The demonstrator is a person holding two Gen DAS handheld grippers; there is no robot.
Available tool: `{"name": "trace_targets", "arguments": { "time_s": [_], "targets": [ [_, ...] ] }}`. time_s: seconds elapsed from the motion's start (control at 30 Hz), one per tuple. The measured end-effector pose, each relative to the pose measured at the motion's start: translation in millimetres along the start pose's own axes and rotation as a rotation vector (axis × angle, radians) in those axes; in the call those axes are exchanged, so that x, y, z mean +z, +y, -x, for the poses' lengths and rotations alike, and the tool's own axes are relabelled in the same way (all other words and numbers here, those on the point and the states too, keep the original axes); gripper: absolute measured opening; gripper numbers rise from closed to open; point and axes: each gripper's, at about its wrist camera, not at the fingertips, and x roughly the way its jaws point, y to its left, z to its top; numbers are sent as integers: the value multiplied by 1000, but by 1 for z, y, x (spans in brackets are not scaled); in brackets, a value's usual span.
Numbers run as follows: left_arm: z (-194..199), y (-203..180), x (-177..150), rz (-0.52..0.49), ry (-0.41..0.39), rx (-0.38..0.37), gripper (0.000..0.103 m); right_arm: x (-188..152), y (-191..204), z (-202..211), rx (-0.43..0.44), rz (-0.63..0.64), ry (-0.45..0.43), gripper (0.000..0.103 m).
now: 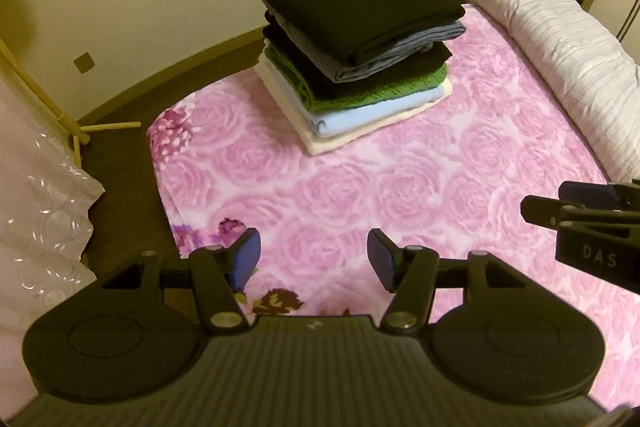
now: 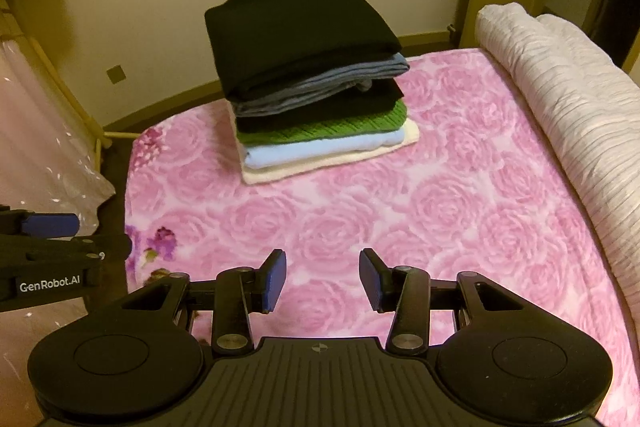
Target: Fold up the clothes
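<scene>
Stack of folded clothes (image 1: 352,39) sits upper centre of both frames on the pink rose-print fleece blanket (image 1: 360,187) covering the bed. Top to bottom: black folded garment (image 2: 296,31), grey-blue one, another black, green knit, light blue, cream at the base. Edges roughly aligned, top pieces shifted slightly off the lower ones. Rolled whitish ribbed quilt (image 2: 560,99) lies along the right edge of the frame, apart from the stack. Left gripper (image 1: 314,259) at lower centre of its view, blue-padded fingers wide apart, holding nothing, blanket visible between them. Right gripper (image 2: 322,279) likewise, fingers spread, empty, above bare blanket. Both are near the frame bottom, well apart from the stack. Beige wall behind.
</scene>
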Motion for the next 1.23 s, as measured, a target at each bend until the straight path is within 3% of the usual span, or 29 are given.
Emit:
{"name": "trace_targets", "arguments": {
  "time_s": [0.5,0.9,1.23],
  "targets": [
    [-36,-31,15,-43,21,41,55,21,-37,-36,22,13,34,44],
    [-63,-39,28,-22,43,36,55,32,-52,-62,33,10,63,44],
    [-65,-29,35,4,-16,56,55,38,-51,-70,40,3,68,44]
  ]
}}
